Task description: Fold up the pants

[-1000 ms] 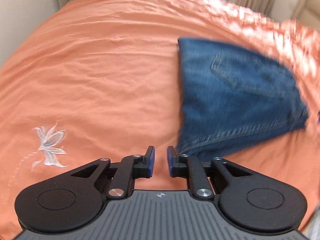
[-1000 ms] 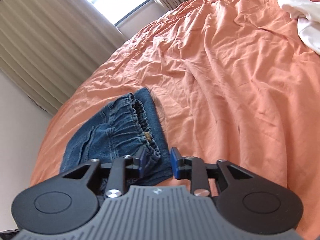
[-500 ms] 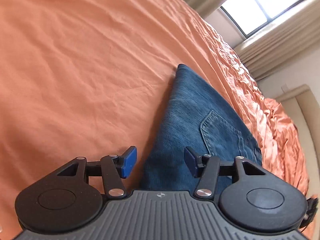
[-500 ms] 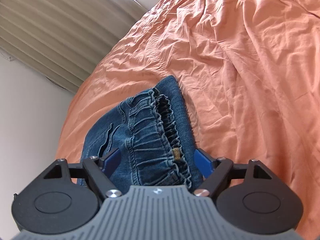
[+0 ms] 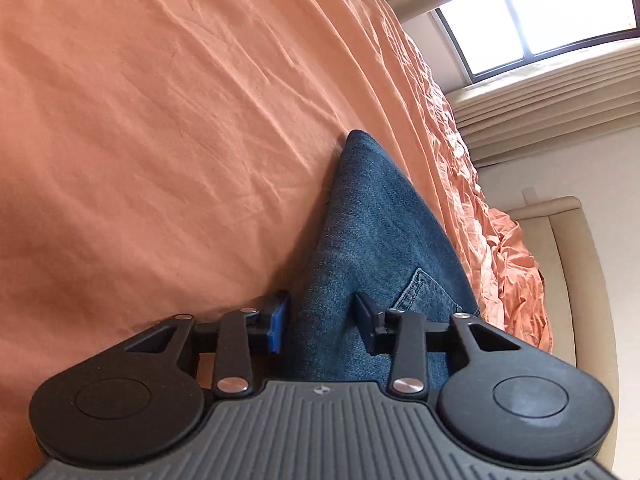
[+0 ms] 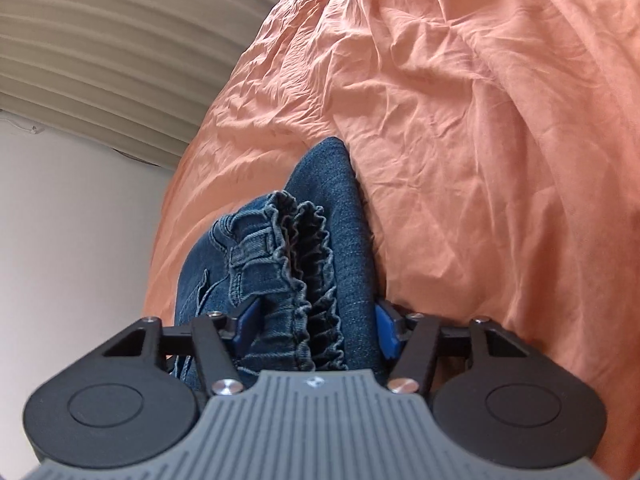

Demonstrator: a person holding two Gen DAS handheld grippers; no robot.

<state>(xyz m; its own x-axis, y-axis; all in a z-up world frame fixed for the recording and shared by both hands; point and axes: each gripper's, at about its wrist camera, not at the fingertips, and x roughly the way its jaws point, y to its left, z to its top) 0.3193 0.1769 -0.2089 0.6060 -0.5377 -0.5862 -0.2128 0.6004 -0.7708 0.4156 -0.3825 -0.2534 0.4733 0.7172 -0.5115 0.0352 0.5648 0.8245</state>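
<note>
Blue jeans [image 5: 380,220] lie folded in a thick stack on an orange bedsheet [image 5: 160,120]. My left gripper [image 5: 322,324] straddles one end of the stack, near a back pocket. Denim fills the gap between its fingers, and its jaws are closing on it. In the right wrist view the jeans [image 6: 332,184] show their gathered elastic waistband. My right gripper [image 6: 316,326] has this waistband end between its blue pads [image 6: 386,332], which touch the denim on both sides while the jaws are closing. The stack's underside is hidden.
The wrinkled orange sheet [image 6: 500,160] spreads wide around the jeans. A window [image 5: 540,12] with a beige curtain [image 6: 100,40] lies past the bed's far edge. A cream padded frame [image 5: 568,260] and a white wall [image 6: 80,220] border the bed.
Both grippers opened wide, moved lower and in over the folded jeans, then narrowed around the stack. The left wrist view has rolled, so the bed now looks steeply tilted.
</note>
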